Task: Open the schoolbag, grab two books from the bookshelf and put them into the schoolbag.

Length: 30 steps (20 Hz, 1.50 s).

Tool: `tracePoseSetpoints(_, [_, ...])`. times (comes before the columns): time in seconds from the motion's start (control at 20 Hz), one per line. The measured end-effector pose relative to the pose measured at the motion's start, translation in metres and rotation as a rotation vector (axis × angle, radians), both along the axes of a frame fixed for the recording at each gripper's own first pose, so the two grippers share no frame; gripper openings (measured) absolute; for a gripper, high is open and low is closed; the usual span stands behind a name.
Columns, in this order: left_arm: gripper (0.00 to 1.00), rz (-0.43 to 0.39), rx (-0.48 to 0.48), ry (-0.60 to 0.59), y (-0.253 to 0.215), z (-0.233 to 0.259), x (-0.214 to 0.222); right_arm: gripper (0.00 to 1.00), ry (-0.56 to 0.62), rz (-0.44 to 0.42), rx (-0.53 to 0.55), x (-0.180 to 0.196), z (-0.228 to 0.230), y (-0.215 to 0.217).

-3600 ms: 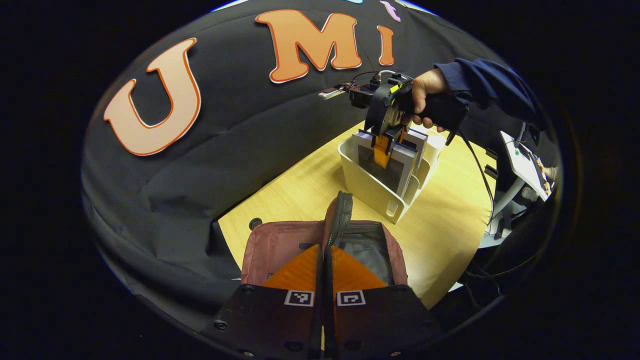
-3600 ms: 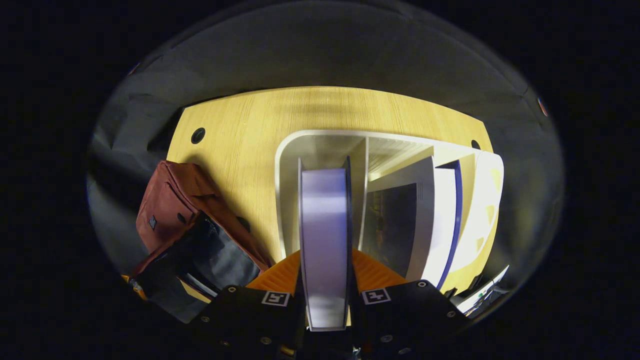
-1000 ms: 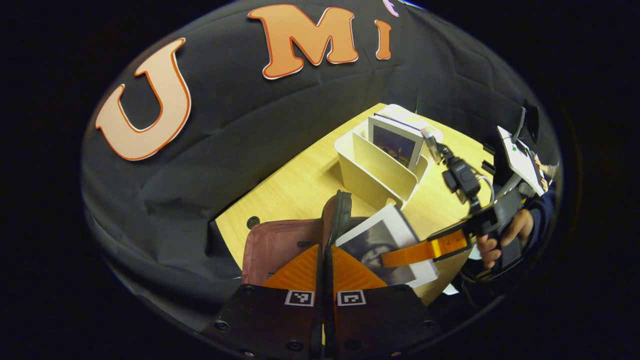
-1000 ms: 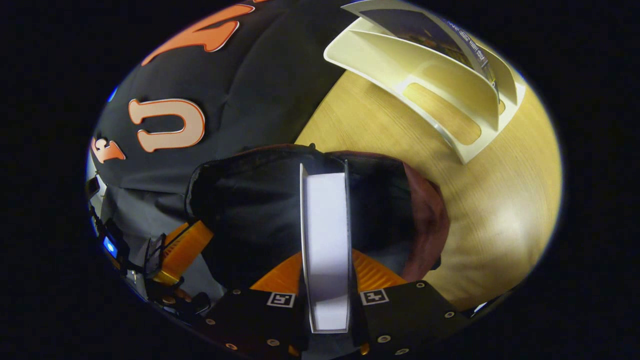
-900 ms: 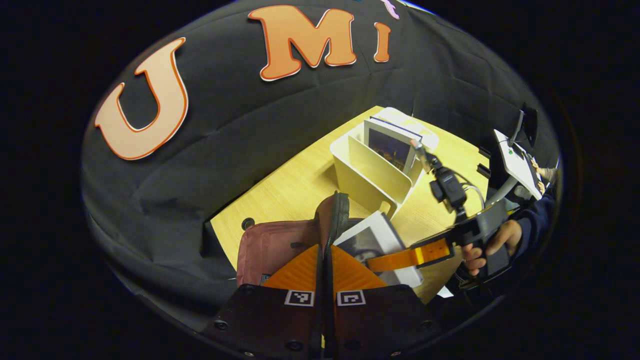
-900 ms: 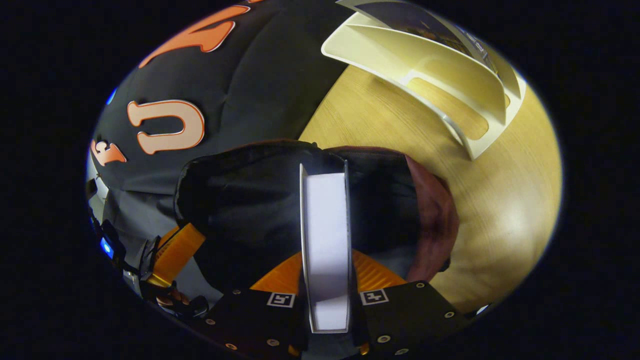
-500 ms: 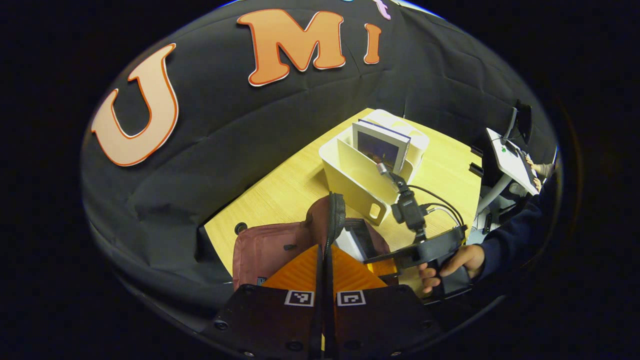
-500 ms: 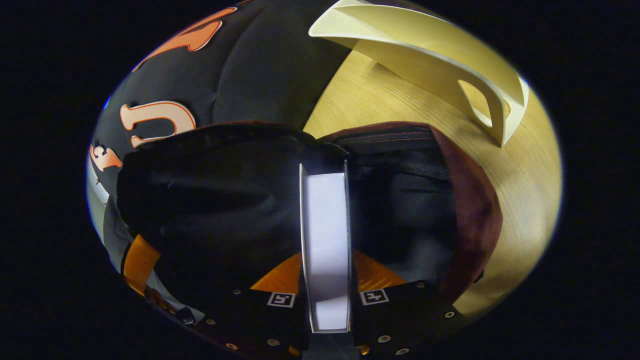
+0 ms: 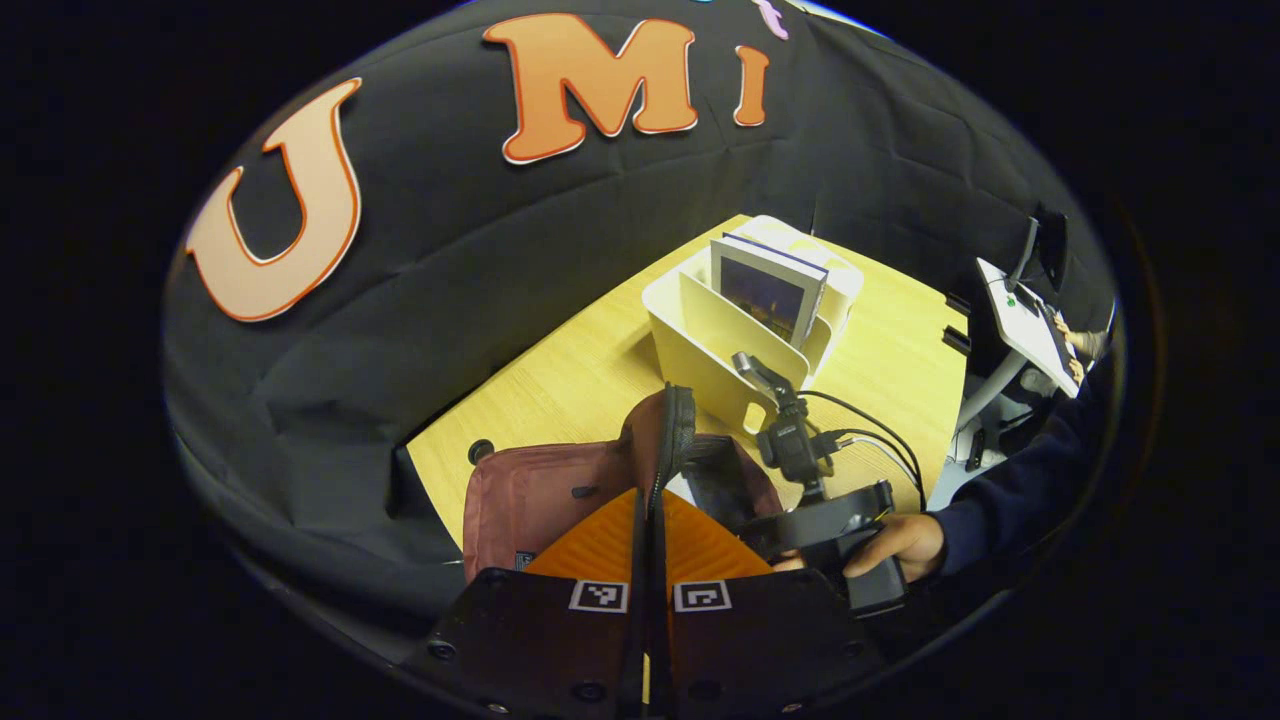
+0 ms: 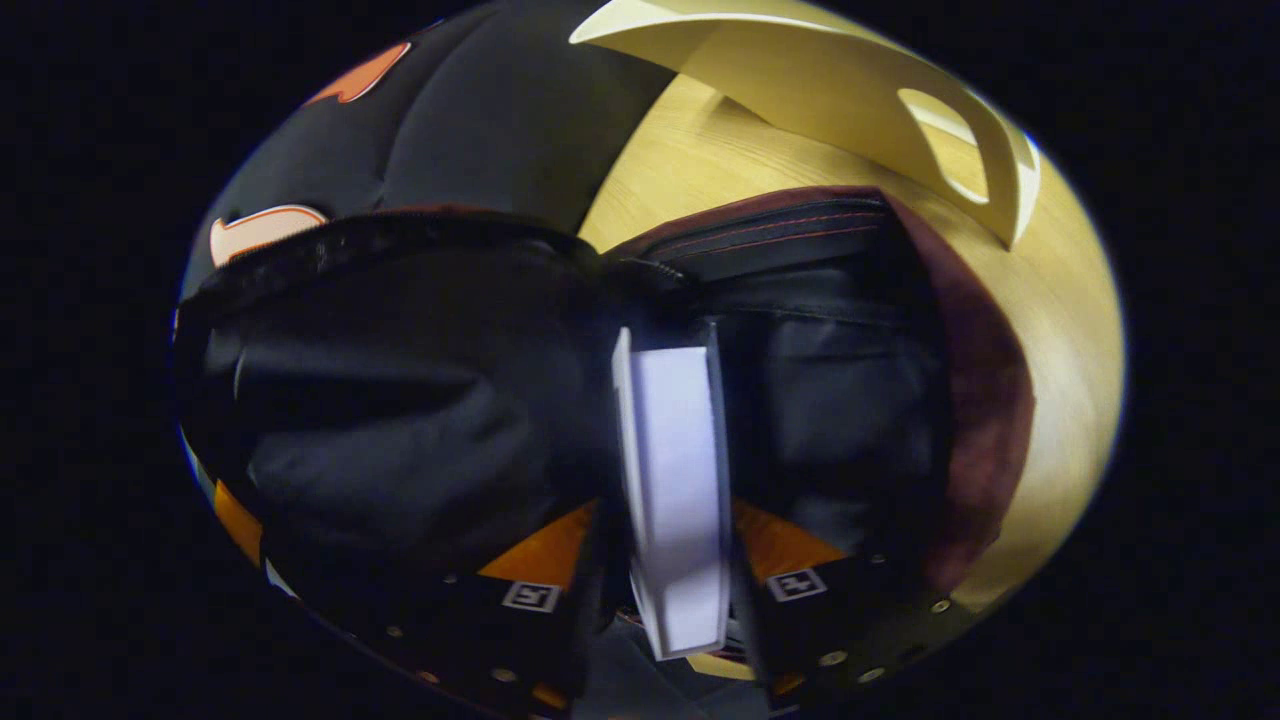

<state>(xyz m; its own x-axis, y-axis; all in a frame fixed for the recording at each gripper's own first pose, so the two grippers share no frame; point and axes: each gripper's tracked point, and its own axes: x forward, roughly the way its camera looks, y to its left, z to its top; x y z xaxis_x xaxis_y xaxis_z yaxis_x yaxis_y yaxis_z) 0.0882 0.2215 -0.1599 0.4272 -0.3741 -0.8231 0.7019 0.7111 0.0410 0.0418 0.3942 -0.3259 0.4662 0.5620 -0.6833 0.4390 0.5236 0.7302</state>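
one book is going in, one book is left on the shelf

the dark red cloth schoolbag with a black lining is seen open on the pale wooden table. its flap edge with the zip is held up by the left gripper, whose two fingers are closed tight together on it.

in the right gripper view, a thin white book is seen edge-on between the fingers of the right gripper. the book is far down inside the dark mouth of the bag. the fingers look a little apart from the book's sides, so it cannot be told if the book is gripped or just let go.

the cream plastic bookshelf with dividers stands just beyond the bag. one more book with a dark picture on its cover is left standing in it.

so the bag is judged to be opened and the first book almost put in. the second book is not yet fetched.
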Motion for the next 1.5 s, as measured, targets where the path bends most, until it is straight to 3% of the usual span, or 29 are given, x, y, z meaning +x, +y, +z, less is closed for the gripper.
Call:
tracePoseSetpoints(0.1, [0.03, 0.012, 0.006, -0.012, 0.006, 0.0, 0.005, 0.73, 0.032, 0.012, -0.054, -0.006, 0.002, -0.019])
tracePoseSetpoints(0.15, [0.03, 0.013, 0.003, -0.012, 0.006, -0.001, 0.005, 0.97, 0.02, 0.019, -0.078, -0.005, 0.004, -0.028])
tracePoseSetpoints(0.75, [0.03, 0.011, -0.034, -0.019, -0.013, -0.013, -0.004, 0.98, -0.098, 0.228, -0.535, -0.026, 0.084, -0.182])
tracePoseSetpoints(1.0, [0.03, 0.023, -0.048, -0.017, -0.016, -0.02, -0.009, 0.98, -0.088, 0.309, -0.606, -0.022, 0.123, -0.235])
tracePoseSetpoints(1.35, [0.03, 0.054, -0.06, -0.025, -0.01, -0.02, -0.009, 0.98, -0.122, 0.4, -0.824, 0.026, 0.171, -0.299])
tracePoseSetpoints(1.5, [0.03, 0.067, -0.068, -0.022, -0.009, -0.021, -0.01, 0.98, -0.098, 0.45, -0.798, 0.051, 0.174, -0.3])
